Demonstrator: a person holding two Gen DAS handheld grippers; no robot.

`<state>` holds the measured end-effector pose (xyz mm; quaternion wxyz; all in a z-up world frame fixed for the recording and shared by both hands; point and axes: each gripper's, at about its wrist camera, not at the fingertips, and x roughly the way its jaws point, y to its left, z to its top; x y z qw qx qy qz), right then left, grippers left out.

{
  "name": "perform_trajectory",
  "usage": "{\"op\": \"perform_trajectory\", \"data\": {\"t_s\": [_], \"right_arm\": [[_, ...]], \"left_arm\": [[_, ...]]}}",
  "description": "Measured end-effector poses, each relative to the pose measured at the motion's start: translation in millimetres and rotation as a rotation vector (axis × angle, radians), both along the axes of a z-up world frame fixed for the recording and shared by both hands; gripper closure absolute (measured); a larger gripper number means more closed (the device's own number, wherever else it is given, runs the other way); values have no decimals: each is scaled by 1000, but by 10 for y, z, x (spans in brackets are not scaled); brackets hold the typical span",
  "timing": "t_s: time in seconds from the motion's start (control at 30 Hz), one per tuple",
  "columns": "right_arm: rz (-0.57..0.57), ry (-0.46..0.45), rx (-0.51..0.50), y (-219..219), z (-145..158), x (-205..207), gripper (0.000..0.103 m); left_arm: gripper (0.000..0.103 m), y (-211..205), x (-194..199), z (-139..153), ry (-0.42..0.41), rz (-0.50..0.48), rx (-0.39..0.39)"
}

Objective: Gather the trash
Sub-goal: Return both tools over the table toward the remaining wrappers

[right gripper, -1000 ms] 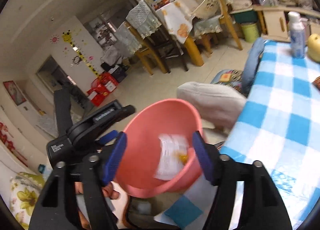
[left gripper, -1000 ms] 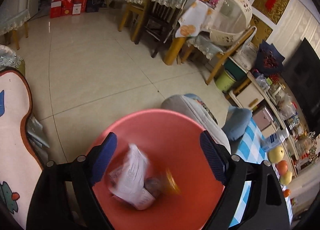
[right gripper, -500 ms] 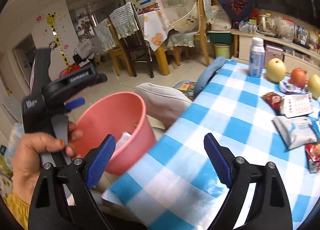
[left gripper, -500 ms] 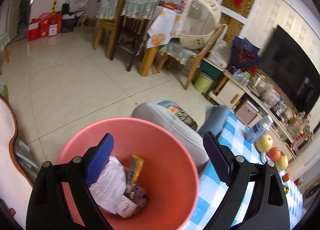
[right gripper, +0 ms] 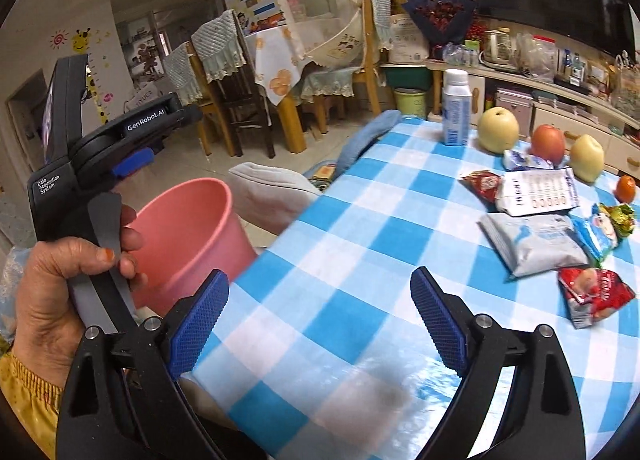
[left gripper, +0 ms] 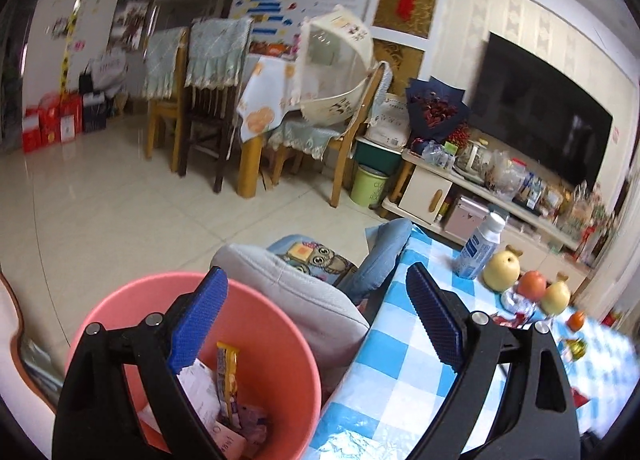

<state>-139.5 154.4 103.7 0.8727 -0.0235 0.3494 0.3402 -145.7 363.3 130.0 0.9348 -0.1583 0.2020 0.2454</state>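
Observation:
A pink bin [left gripper: 120,308] stands on the floor beside the blue-checked table [right gripper: 360,220]. It holds crumpled paper and a yellow wrapper [left gripper: 226,372]. My left gripper [left gripper: 316,288] hangs open over the bin's right rim and the table edge, nothing between its fingers. My right gripper [right gripper: 320,284] is above the tablecloth, its jaws opening and empty. To its right lie a white packet [right gripper: 532,244], a red packet [right gripper: 596,292], a white printed pack [right gripper: 536,196] and a blue wrapper [right gripper: 600,230]. A hand [right gripper: 60,280] grips the left gripper's handle beside the bin [right gripper: 188,228].
A bottle [right gripper: 454,112], two pears [right gripper: 498,130], an apple [right gripper: 548,142] and a tangerine [right gripper: 625,188] stand at the table's far side. A grey cushion [right gripper: 268,188] sits behind the bin. Dining chairs [left gripper: 200,100] and a TV cabinet [left gripper: 432,188] lie beyond.
Both views have swung right, from over the bin to the table. The right gripper's jaws widened. The paper and wrapper that were dropping now lie in the bin.

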Motion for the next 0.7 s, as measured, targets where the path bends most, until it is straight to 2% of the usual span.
{"op": "perform_trajectory", "data": {"t_s": [0.13, 0.23, 0.4, 0.7], "right_arm": [[-18, -18, -4, -151, -3, 4, 11], [-37, -36, 1, -274, 10, 12, 11], [-67, -56, 13, -458, 32, 34, 11], [-110, -72, 20, -755, 31, 92, 11]], "left_arm": [[12, -236, 159, -2, 65, -26, 95], [12, -391, 241, -4, 80, -56, 130], [12, -642, 302, -3, 63, -131, 139], [12, -1085, 448, -68, 63, -228, 203]]}}
